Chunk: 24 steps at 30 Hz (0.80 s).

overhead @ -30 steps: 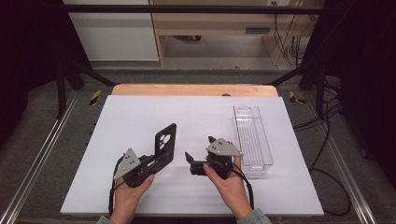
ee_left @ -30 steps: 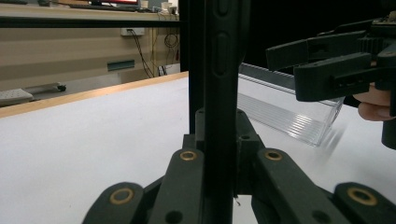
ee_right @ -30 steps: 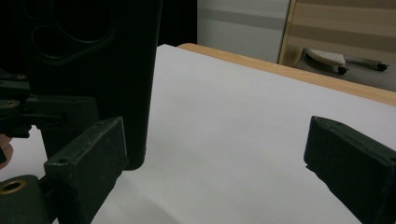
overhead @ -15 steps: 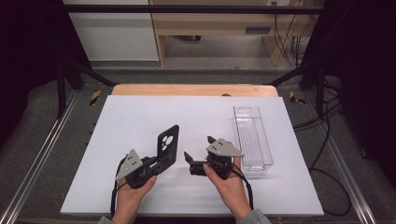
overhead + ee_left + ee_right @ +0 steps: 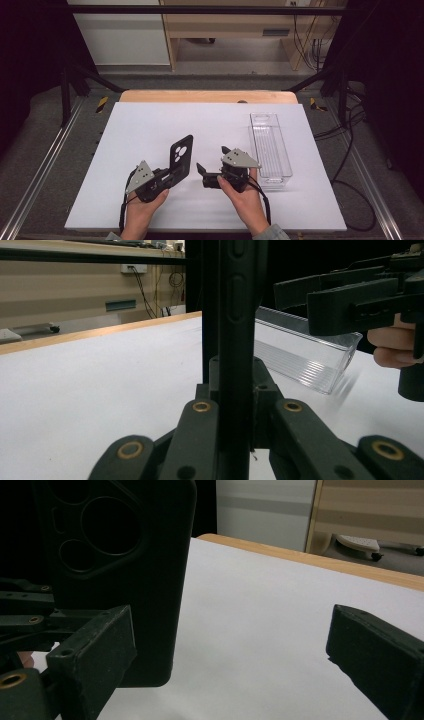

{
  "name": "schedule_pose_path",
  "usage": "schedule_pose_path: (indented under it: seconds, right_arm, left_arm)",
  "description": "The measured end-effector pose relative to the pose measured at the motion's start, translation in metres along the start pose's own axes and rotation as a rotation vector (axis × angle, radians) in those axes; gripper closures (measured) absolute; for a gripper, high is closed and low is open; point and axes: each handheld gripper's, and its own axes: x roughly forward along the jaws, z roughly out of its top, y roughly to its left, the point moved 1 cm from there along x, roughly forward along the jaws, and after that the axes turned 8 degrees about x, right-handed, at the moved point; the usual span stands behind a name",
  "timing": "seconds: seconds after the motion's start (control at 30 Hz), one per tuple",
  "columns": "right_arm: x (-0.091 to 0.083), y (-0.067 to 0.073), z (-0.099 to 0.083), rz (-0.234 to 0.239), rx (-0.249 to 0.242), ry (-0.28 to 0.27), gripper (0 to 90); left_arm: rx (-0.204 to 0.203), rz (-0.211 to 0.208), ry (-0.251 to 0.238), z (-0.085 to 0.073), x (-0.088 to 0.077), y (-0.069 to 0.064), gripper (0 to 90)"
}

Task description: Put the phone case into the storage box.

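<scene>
Left claw (image 5: 172,175) hides the phone case's (image 5: 181,154) lower end.

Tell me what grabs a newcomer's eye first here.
The black phone case, clamped on edge in the left gripper at mid-table. Beside it the right gripper points at the case with its jaws wide apart. A clear plastic tray lies to the right.

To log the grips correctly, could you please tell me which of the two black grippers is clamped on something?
The left gripper: its jaws pinch the black phone case. The right gripper stands open and holds nothing.
</scene>
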Motion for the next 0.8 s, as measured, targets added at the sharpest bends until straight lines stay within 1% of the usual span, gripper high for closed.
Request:
schedule_pose_path:
  seconds: [0.37, 0.8]
  right_arm:
    - [-0.0002, 0.0013, 0.0002, 0.013, 0.01, -0.002, 5.8]
    - [-0.0003, 0.0029, 0.0004, 0.022, 0.014, -0.006, 5.8]
  left_arm:
    - [-0.013, -0.005, -0.002, -0.0012, 0.0011, -0.0012, 84.8]
    - [-0.016, -0.009, 0.002, -0.0024, 0.0025, -0.0025, 84.8]
